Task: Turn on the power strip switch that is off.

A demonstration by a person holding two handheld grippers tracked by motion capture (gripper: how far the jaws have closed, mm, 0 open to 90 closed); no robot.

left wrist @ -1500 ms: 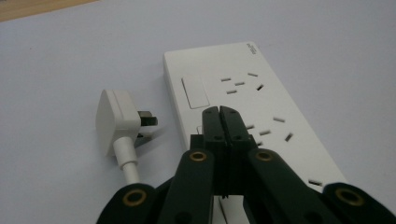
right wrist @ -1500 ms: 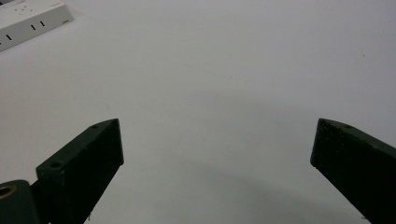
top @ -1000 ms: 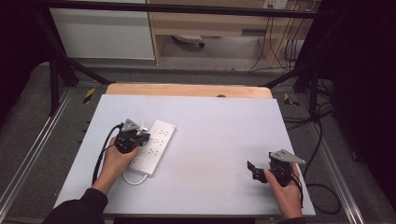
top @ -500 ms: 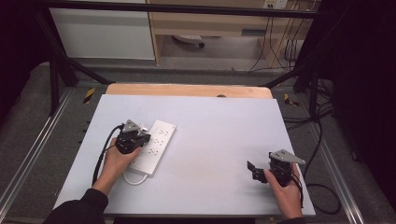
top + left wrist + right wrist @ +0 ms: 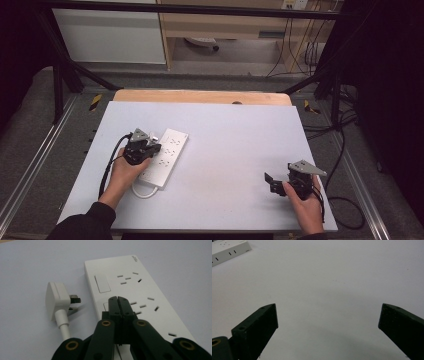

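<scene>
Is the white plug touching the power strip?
Apart. The left gripper view shows bare table between the plug's prongs and the power strip's side edge.

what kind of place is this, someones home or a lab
Most likely a lab or recording workspace: a bare white table inside a black metal frame, cables trailing behind, and a hand-held left gripper over a power strip.

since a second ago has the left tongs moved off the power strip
No. In the high view the left tongs sit over the same near-left part of the power strip as before, jaws shut, and the strip lies at the same spot on the table.
</scene>
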